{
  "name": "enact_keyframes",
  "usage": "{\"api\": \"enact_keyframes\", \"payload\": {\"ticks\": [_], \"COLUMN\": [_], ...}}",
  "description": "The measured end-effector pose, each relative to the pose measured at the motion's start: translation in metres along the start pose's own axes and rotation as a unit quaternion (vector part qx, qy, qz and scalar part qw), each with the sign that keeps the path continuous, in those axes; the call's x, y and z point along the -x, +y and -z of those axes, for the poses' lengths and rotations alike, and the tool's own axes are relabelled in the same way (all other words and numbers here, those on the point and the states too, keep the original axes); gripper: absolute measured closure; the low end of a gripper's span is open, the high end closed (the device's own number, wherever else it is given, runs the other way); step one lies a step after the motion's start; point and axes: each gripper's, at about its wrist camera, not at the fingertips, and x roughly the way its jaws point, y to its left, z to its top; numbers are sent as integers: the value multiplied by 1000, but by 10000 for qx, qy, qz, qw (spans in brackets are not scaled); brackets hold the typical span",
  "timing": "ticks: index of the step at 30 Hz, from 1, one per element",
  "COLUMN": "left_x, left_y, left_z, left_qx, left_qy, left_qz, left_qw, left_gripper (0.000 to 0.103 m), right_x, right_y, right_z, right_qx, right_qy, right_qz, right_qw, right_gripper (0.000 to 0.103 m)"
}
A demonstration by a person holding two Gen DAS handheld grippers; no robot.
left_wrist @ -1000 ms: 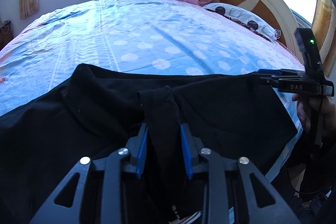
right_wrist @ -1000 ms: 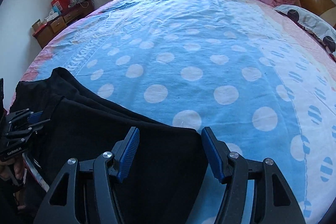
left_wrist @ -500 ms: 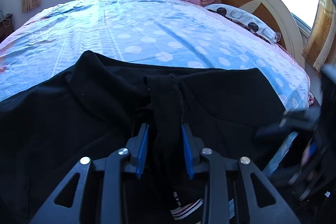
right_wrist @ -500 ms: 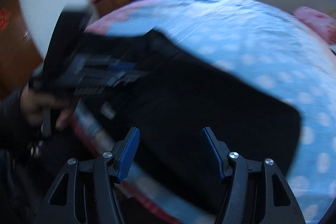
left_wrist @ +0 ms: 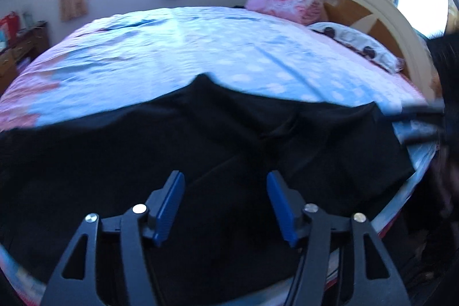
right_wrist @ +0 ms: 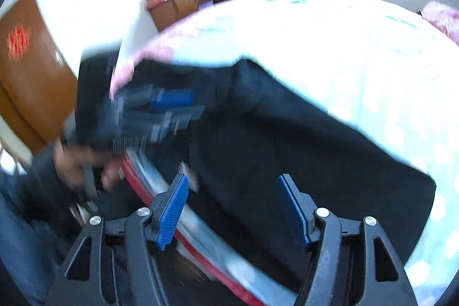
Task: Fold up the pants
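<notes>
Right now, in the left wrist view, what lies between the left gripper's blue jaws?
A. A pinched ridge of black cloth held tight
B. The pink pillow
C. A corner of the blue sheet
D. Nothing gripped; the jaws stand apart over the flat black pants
D: the left gripper has just opened its jaws, which stand apart above the black pants, pressing on nothing.

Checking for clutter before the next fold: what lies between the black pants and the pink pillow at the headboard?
Only bare polka-dot bedsheet lies between the black pants and the pink pillow, as the left wrist view shows.
</notes>
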Motion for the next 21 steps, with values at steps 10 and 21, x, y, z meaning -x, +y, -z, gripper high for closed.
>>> {"api": "enact_keyframes", "payload": {"ticks": [10, 21], "left_x": [18, 21], "left_y": [28, 26], "left_z": [24, 26], "left_qx": [110, 185], "left_qy": [-88, -232], "left_qz": [-232, -8], "left_qw": [9996, 9996], "left_gripper": [40, 40], "right_x": [-103, -59], "right_y": [-15, -29], "right_z": [-88, -89], "right_qx": [-738, -1224], "right_qy": [132, -433], "right_qz": [-700, -1431], "right_qw": [9947, 9812], "right_gripper": [37, 37]}}
